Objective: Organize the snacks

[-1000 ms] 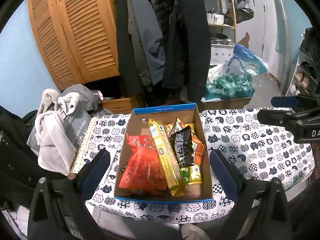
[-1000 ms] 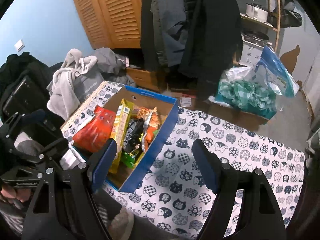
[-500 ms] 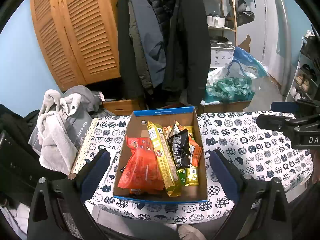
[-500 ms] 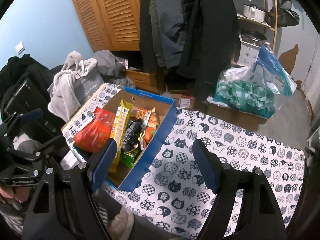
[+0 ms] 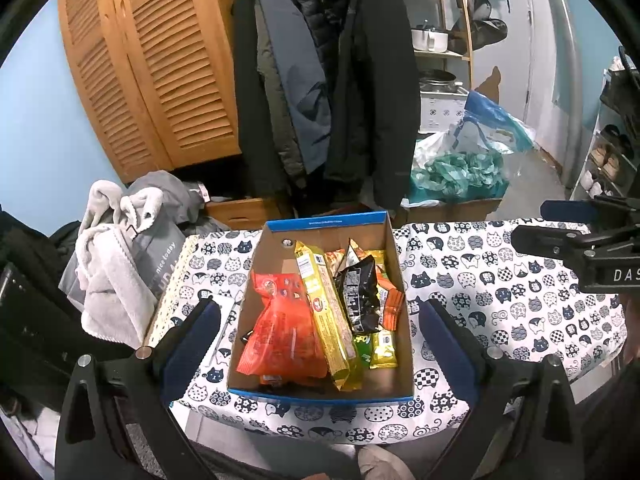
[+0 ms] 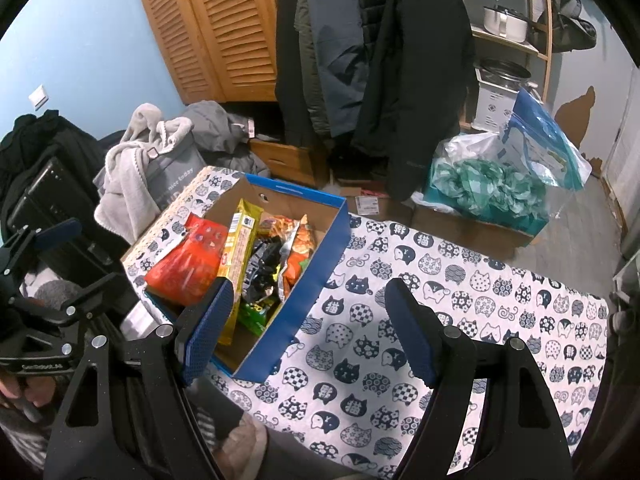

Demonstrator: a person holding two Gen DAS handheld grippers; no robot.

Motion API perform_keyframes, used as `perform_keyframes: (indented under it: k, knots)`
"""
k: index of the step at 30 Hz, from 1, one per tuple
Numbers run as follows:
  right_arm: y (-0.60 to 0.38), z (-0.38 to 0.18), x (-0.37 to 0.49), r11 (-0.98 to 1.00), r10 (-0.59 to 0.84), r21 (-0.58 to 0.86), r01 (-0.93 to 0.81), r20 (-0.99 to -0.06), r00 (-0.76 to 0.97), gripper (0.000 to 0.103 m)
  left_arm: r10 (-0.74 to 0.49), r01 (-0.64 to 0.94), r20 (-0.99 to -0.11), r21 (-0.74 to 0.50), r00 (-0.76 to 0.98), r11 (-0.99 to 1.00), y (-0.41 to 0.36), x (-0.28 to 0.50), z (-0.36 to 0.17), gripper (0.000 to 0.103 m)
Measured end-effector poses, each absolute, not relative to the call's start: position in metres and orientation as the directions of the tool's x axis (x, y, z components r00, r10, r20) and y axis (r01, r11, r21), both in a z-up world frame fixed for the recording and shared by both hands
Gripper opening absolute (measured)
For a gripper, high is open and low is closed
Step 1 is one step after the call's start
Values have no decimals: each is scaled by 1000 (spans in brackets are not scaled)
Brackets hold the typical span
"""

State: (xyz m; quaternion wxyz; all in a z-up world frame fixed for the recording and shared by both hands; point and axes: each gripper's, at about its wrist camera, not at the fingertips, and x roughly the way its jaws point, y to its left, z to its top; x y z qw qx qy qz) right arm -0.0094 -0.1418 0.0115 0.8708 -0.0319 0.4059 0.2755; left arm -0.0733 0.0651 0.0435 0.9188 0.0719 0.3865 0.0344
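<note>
Both tongs spread, empty, left tongs [image 5: 320, 344] framing snack box [image 5: 320, 394], right tongs [image 6: 308, 328] beside it

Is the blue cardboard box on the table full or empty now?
Mostly full. The blue cardboard box is open-topped and holds an orange bag, a long yellow packet and a black packet.

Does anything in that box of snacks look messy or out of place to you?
Nothing is spilled or damaged. The snacks are just jumbled in the cardboard box: the long yellow packet lies slanted over the red bag, and the black packet sits crumpled on top of others. Both tongs are open and empty.
</note>
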Motion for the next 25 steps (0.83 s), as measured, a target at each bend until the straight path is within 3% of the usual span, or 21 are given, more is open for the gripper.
perform_keyframes:
  k: [25]
  knots:
    - [-147, 9, -9, 849, 449, 168, -501, -729, 516, 77, 109, 7, -720, 156, 685, 988, 58, -71, 37, 100]
